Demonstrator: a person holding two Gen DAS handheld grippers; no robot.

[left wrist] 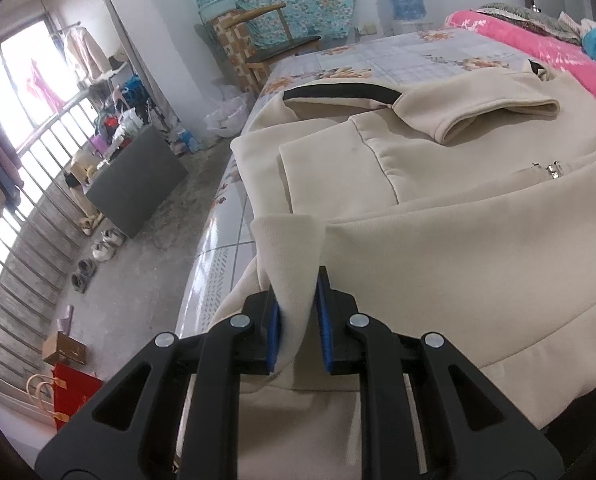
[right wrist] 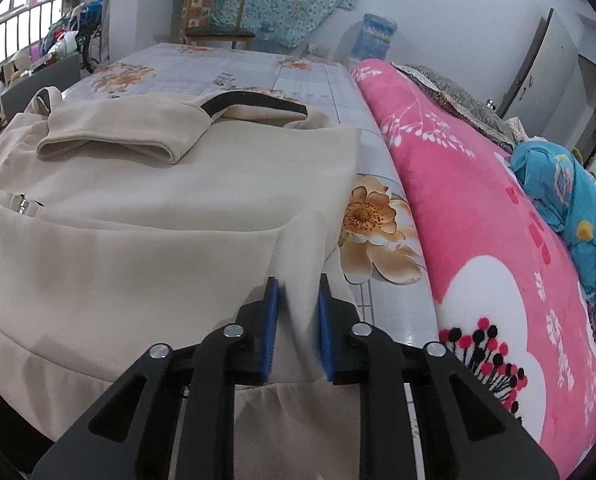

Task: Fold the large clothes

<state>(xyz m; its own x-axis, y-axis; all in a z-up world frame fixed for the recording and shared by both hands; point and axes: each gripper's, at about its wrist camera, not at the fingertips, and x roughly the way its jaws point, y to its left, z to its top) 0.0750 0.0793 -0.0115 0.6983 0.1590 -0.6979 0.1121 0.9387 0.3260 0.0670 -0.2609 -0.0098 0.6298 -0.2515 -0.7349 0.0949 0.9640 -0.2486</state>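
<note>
Your cream jacket [left wrist: 438,216] lies spread across the floral bed sheet [right wrist: 233,64], with one sleeve [left wrist: 494,116] already laid across its chest and the zipper pull [left wrist: 552,170] showing near the middle. You have its near hem lifted at both corners: the left tongs [left wrist: 298,320] are clamped on a bunched fold of cream fabric, and the right tongs [right wrist: 298,322] pinch the opposite corner the same way, blue pads [right wrist: 271,320] pressed into the cloth on both sides. Holding both corners level keeps the hem straight, which, as I judge it, sets you up to carry the bottom edge up toward the black-trimmed collar [left wrist: 338,94]. The pink blanket [right wrist: 478,208] runs close along the jacket's right side, so watch that the corner clears it. The bed's left edge drops to the floor [left wrist: 137,272], where loose cloth could slide off.
</note>
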